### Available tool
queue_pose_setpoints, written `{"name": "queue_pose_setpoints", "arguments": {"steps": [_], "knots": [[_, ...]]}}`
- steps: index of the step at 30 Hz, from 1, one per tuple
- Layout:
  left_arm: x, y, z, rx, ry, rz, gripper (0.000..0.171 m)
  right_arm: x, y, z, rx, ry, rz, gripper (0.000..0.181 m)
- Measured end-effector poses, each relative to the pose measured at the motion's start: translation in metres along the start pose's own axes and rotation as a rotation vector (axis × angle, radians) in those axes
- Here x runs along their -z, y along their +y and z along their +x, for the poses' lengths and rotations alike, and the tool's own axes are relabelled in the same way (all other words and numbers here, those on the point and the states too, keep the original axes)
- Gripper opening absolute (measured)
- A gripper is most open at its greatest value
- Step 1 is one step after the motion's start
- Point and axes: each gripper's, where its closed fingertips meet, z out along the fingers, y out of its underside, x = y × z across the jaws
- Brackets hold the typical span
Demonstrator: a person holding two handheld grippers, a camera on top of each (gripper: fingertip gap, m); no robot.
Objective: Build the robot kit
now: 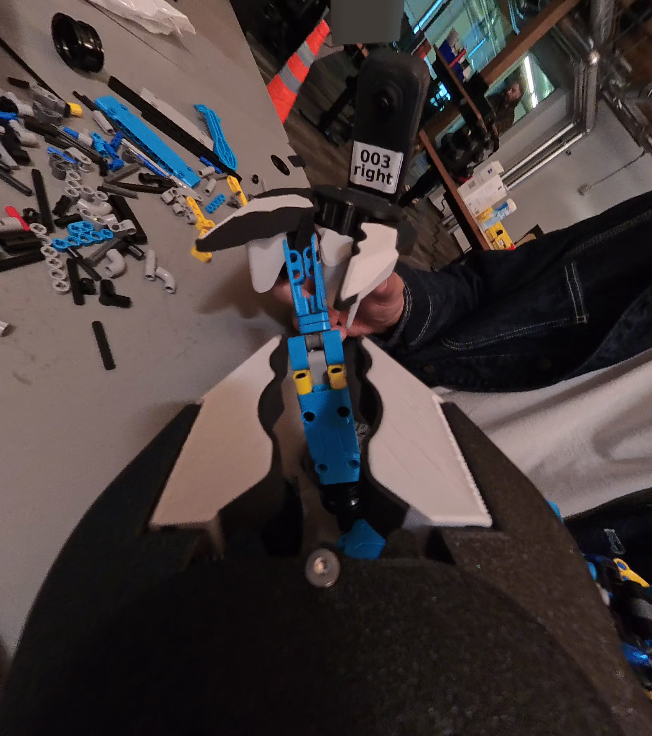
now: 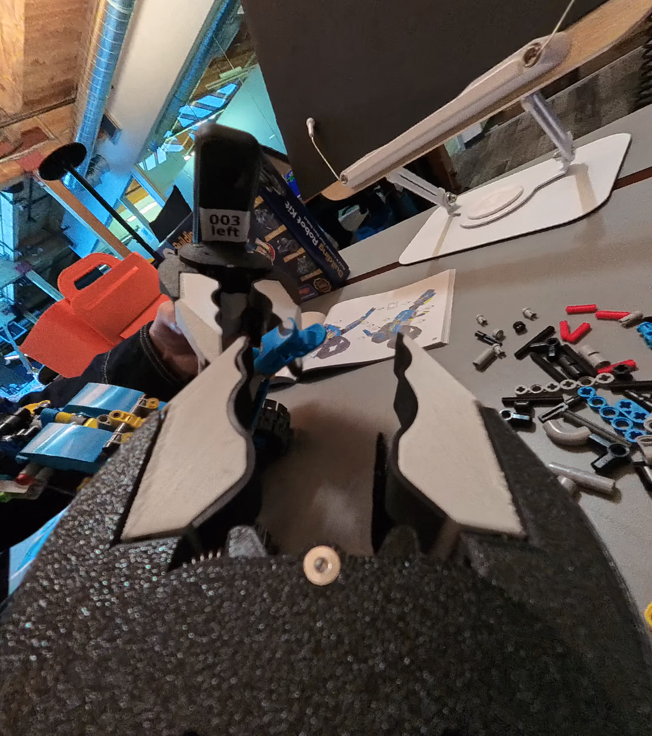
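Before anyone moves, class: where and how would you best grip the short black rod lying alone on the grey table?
Take the black rod at its middle, coming straight down and closing across its thin width. It lies flat on the table, apart from the pile of parts, so both long sides are probably reachable.

black tool (image 1: 318, 350), white fingers (image 1: 236, 418), denim sleeve (image 1: 515, 310)

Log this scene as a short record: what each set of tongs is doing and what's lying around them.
Left tongs: shut on blue brick assembly
Right tongs: open, around the assembly's far end
Table: grey, with scattered loose building pieces
Also on table: open instruction booklet
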Motion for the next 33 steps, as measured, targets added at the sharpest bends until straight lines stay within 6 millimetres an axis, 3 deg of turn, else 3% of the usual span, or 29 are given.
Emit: {"name": "queue_pose_setpoints", "arguments": {"steps": [8, 11, 14, 18, 19, 25, 27, 33], "knots": [[0.001, 0.001, -0.003, -0.015, -0.003, -0.001, 0.027, 0.009, 0.014, 0.012, -0.033, 0.047, -0.086, 0.064], [0.002, 0.001, -0.004, -0.019, -0.009, 0.0, 0.027, 0.01, 0.003, 0.0, -0.025, -0.031, -0.048, 0.065], [0.001, 0.001, -0.001, -0.042, -0.009, -0.005, 0.027, 0.001, 0.005, -0.007, -0.002, -0.077, -0.092, 0.066], [0.002, 0.0, 0.0, -0.094, -0.019, -0.005, 0.027, -0.003, 0.01, -0.031, -0.068, -0.283, -0.141, 0.035], [0.002, 0.0, 0.001, -0.107, -0.023, -0.001, 0.027, -0.001, 0.008, -0.036, -0.105, -0.327, -0.141, 0.037], [0.003, -0.001, 0.003, -0.129, -0.036, 0.033, 0.027, 0.002, -0.004, -0.035, -0.24, -0.433, -0.091, 0.029], [0.003, -0.001, 0.005, -0.13, -0.026, 0.051, 0.027, 0.001, -0.002, -0.033, -0.259, -0.438, -0.115, 0.015], [0.002, -0.001, 0.002, -0.123, -0.056, 0.06, 0.027, 0.002, -0.003, -0.028, -0.282, -0.45, -0.087, 0.014]]}}
